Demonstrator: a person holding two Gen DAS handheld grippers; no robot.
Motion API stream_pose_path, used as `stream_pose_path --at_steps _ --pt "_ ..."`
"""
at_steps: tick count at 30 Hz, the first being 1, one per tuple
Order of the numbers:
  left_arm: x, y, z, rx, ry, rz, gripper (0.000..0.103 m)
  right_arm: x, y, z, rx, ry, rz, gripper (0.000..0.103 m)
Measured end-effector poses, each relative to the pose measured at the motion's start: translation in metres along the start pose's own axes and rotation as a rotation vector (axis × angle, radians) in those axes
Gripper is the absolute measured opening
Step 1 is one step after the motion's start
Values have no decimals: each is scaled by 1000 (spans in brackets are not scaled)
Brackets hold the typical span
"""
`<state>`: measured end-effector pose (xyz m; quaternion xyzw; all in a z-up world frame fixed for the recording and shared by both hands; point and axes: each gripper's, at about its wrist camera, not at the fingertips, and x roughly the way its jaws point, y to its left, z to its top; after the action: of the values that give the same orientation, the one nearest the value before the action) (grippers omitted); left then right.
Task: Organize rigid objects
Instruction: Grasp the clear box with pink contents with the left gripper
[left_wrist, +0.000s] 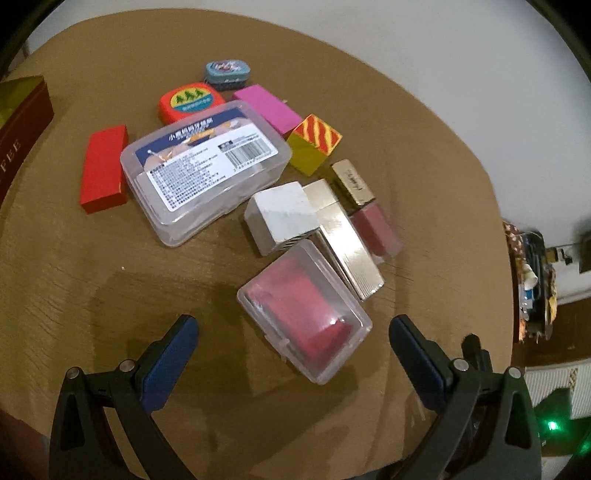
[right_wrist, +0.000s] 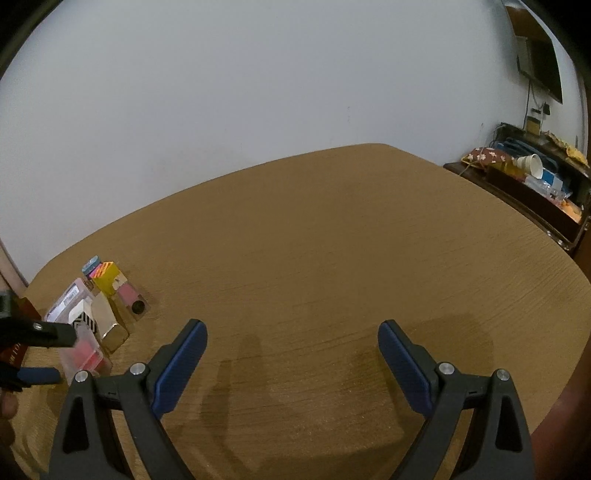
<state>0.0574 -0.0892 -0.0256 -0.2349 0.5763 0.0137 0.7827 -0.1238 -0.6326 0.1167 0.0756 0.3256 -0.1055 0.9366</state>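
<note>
Small clear case (left_wrist: 304, 312) holding a red block lies between the left gripper's (left_wrist: 293, 328) spread fingers.

We carry two matching tools: the left gripper (left_wrist: 293, 332) and the right gripper (right_wrist: 292, 338) each have matte black triangular frames with cut-out windows, silver round screws at the joints, and textured dark blue pads on the fingers (right_wrist: 183, 365), at 7 and 5 o'clock.
</note>
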Motion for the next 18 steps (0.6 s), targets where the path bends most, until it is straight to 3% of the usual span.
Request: stream_pose_path --at_steps 7,13,15,17,18 --pt "7 -19 -1 -33 -14 76 102 3 9 0 -2 7 10 96" --pt "12 -41 -1 2 26 171 99 9 5 5 15 27 23 96" --pt "9 -39 -3 -28 41 200 98 10 4 6 20 30 21 96" --pt "5 -33 -1 -78 52 244 81 11 6 6 19 32 19 96" --pt "4 -32 -1 -88 55 249 77 11 7 6 18 32 18 96"
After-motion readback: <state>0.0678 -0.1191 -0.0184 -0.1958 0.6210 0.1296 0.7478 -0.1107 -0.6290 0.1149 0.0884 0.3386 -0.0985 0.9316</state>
